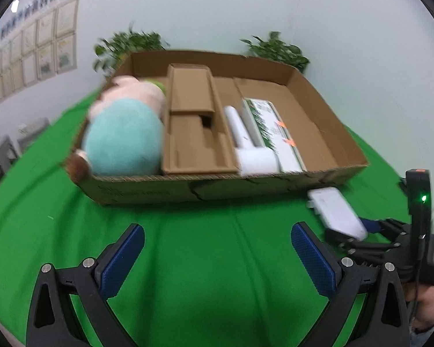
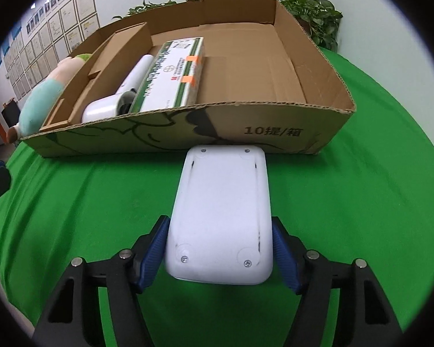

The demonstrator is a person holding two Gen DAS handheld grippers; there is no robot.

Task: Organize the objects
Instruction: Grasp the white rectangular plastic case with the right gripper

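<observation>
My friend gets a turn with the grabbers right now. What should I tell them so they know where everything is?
Left gripper: open, nothing in it, over the green cloth.
Right gripper: its blue pads sit against both sides of the white device, which is on the cloth just in front of the cardboard box.
Already in the box: plush toy, brown cardboard insert, white handheld gadget, green-and-white carton.
Left to do: lift the white device into the bare right part of the box.
</observation>
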